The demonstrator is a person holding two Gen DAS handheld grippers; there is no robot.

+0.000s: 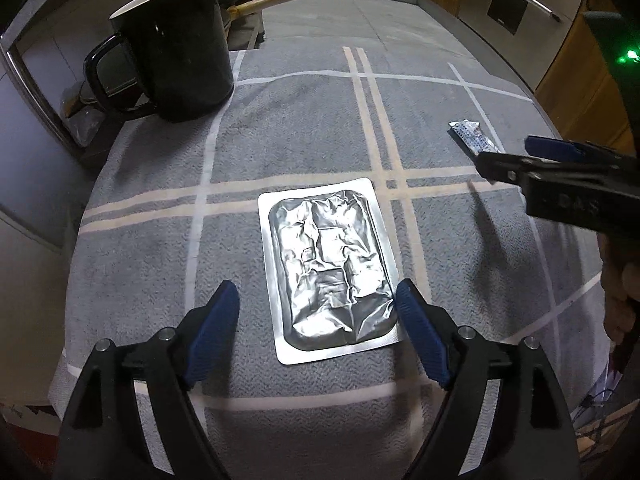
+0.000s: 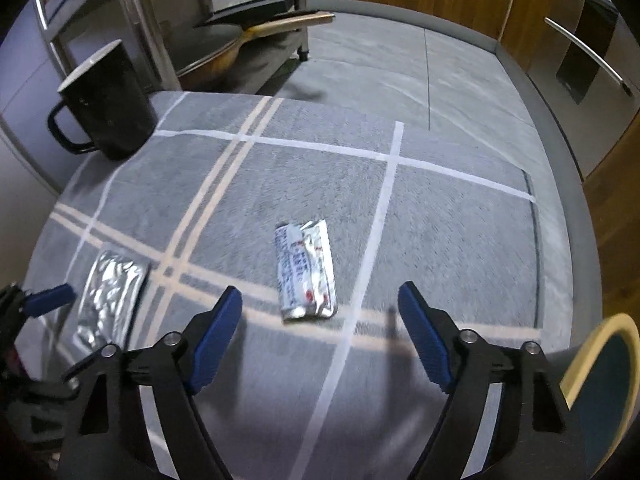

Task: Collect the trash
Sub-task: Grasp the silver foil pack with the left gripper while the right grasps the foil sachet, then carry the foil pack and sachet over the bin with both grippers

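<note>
Hovering over the grey checked cloth (image 1: 304,128) that covers the bench, the left claw (image 1: 318,312) has its blue-padded fingers spread wide, empty, with the near end of a crumpled silver foil blister pack (image 1: 330,268) lying flat between them; the right pad sits just beside the pack's edge, though contact cannot be judged. On the cloth's far left corner stands a black mug (image 1: 176,44), upright, handle turned to the left. Over on the right side, the right claw (image 2: 320,308) is likewise parted and holding nothing, poised above a small printed foil sachet (image 2: 306,272) that lies flat on the cloth just ahead of its tips. From the right wrist view the blister pack (image 2: 110,296) lies to the left of the sachet, well apart from it, and a teal bowl with a cream rim (image 2: 600,388) shows at the lower right edge
</note>
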